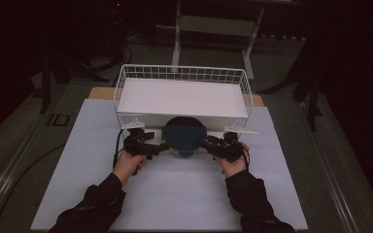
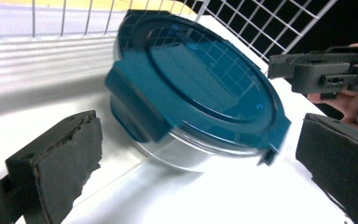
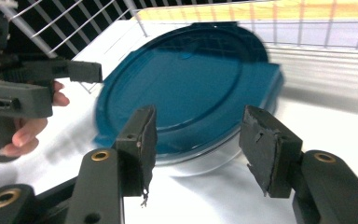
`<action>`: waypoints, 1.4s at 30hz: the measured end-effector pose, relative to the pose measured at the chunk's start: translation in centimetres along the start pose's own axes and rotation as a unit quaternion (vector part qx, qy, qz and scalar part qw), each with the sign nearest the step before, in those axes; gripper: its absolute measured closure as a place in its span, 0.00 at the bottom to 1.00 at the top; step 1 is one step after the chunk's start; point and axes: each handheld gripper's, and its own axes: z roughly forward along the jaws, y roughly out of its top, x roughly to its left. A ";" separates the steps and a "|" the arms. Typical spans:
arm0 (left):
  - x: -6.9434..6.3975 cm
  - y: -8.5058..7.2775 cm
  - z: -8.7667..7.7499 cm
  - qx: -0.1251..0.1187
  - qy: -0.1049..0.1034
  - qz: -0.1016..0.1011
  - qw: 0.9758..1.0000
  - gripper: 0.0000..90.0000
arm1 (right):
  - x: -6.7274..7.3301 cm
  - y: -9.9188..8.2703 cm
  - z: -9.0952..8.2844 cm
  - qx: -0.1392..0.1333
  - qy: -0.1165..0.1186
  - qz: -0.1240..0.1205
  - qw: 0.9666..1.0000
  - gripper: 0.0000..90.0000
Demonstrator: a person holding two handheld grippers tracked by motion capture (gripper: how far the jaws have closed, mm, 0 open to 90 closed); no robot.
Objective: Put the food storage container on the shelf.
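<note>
1. Round clear container (image 1: 185, 137) with teal snap-on lid (image 2: 205, 88) on white tabletop (image 1: 175, 194), touching or just in front of the near wall of the white wire basket (image 1: 126, 80); contact not resolvable.
2. Lid fitted on; side tabs folded down over the clear bowl wall.
3. Left gripper (image 1: 161, 146) just left of container, held by left hand (image 1: 126, 162). Jaws open wide in left gripper view, container between them, neither pad touching.
4. Right gripper (image 1: 205, 143) just right of container, held by right hand (image 1: 233, 165). Jaws open in right gripper view, near rim of lid in the gap, no contact visible.
5. Basket behind container, white liner on its floor.
6. Dark sleeves (image 1: 250, 199) entering from near edge of tabletop.
</note>
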 end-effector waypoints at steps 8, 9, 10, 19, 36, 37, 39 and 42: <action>-2.3 -1.0 -1.8 0.005 -0.002 0.044 0.999 0.00 | 2.6 -1.2 -1.3 0.005 0.028 -0.019 0.999 0.61; -2.6 -1.1 -2.0 0.007 -0.002 0.048 0.999 0.00 | 2.9 -1.3 -1.4 0.008 0.031 -0.019 0.999 0.62; -2.6 -1.1 -2.0 0.007 -0.002 0.048 0.999 0.00 | 2.9 -1.3 -1.4 0.008 0.031 -0.019 0.999 0.62; -4.8 -2.7 -4.1 0.002 0.007 0.077 0.997 0.00 | 5.1 -3.2 -0.1 0.053 0.048 -0.041 0.997 0.89; -5.0 -3.6 -4.5 0.004 0.019 0.088 0.996 0.00 | 4.5 -3.1 3.7 0.076 0.013 -0.037 0.996 1.00; -5.0 -3.6 -4.5 0.004 0.020 0.089 0.996 0.00 | 4.6 -3.0 3.8 0.077 0.007 -0.043 0.996 1.00; -5.1 -3.6 -4.6 0.001 0.021 0.089 0.996 0.00 | 4.4 -2.8 4.1 0.074 0.003 -0.044 0.996 1.00; -5.1 -3.7 -4.6 0.003 0.022 0.093 0.995 0.00 | 4.2 -2.5 4.4 0.071 0.000 -0.040 0.997 1.00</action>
